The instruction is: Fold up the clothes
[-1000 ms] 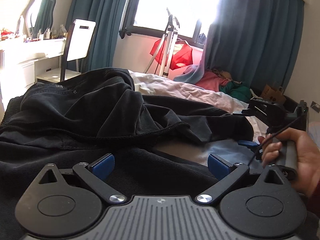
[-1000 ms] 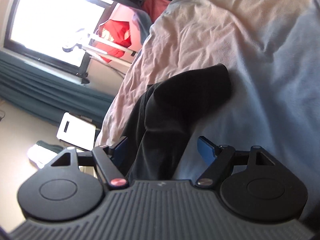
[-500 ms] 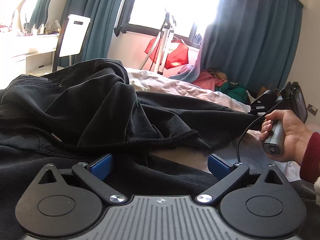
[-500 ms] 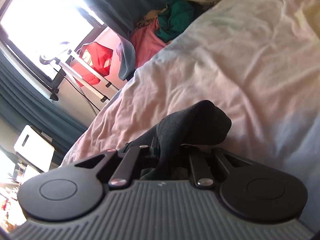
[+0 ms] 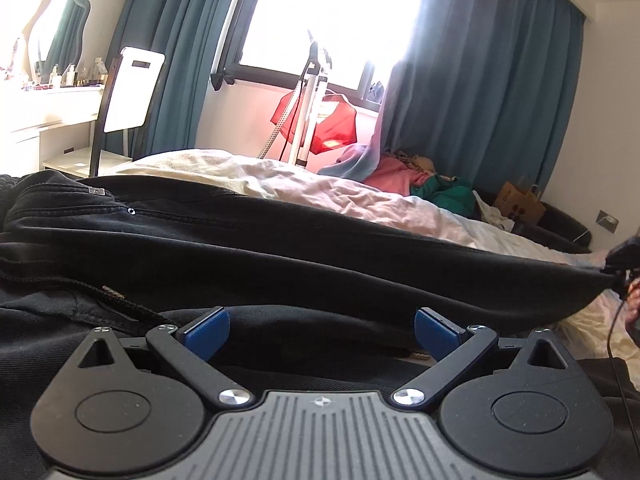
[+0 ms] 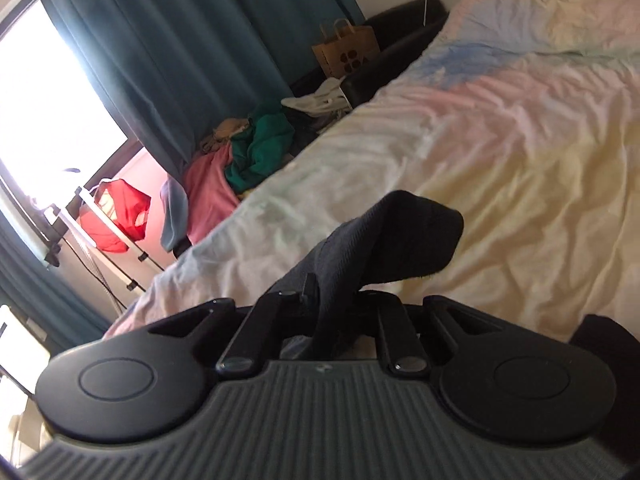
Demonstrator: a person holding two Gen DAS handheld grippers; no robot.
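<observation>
We take the pair of black denim trousers [image 5: 280, 248] as our landmark: it lies on the bed with the pale crumpled sheet [image 5: 360, 200], its waistband and rivet toward our left and one leg drawn out in a long taut ridge toward our right. That long axis runs across in front of the left claw [image 5: 322, 330], not along it. Our right claw [image 6: 340, 304] is clamped together on the far end of that leg, the dark cloth bunched between its fingers and a flap of hem poking out past them above the sheet. Our left claw hovers low over the near side of the trousers, its blue pads [image 5: 208, 332] wide apart and gripping nothing, with dark fabric lying right under and ahead of it. The waistband end sits to the left of this claw, so we judge the left hand is the nearer one to take it. The coming move, as we read it, turns on that: the right end is held, the left end is loose, and folding needs both.
</observation>
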